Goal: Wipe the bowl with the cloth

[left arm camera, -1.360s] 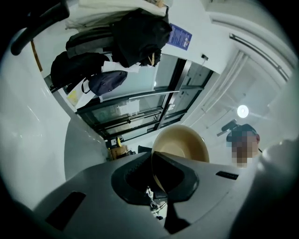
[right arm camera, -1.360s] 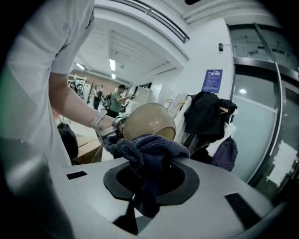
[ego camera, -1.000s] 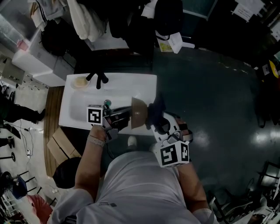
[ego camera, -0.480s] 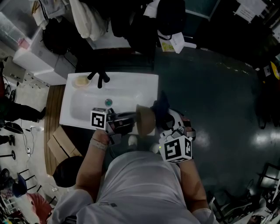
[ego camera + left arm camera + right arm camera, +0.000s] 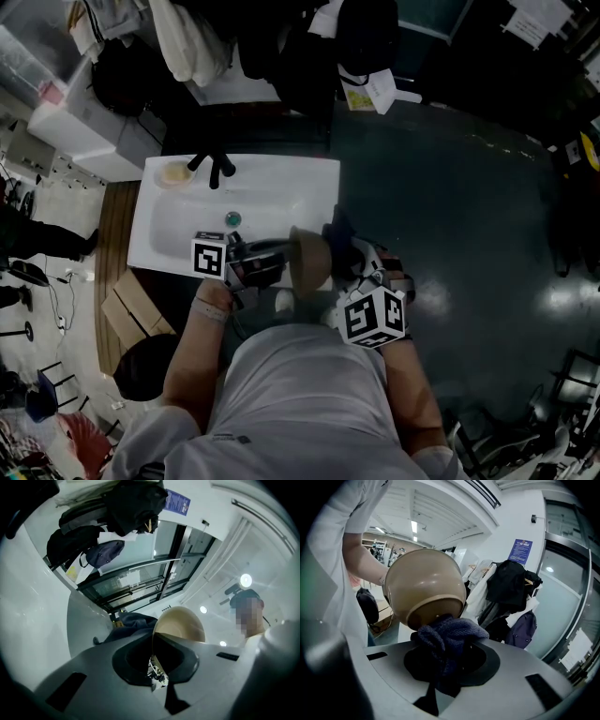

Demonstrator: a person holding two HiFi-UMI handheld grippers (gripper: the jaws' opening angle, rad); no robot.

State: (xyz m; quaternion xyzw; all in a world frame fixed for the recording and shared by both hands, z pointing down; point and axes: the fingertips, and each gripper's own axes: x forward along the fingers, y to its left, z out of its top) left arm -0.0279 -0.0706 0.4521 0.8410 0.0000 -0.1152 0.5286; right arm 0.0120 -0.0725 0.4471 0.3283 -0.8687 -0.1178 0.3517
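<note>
A tan bowl [image 5: 309, 261] is held on its side in the air at the front edge of a white sink [image 5: 281, 192]. My left gripper [image 5: 277, 260] is shut on the bowl's rim [image 5: 153, 641], which runs between its jaws. The bowl's outside [image 5: 424, 585] fills the right gripper view. My right gripper [image 5: 349, 255] is shut on a dark blue cloth [image 5: 446, 641], and the cloth presses against the bowl's base. In the left gripper view the cloth [image 5: 131, 625] shows beyond the bowl [image 5: 183, 625].
The sink has a black tap [image 5: 214, 167], a round drain [image 5: 232, 218] and a pale soap-like lump [image 5: 172, 174] at its back left corner. Bags and clothes [image 5: 281, 47] hang behind it. Cardboard boxes [image 5: 131, 309] lie on the floor at the left.
The bowl and both grippers have come a little toward me, from over the basin to its front edge. Both grips are unchanged.
</note>
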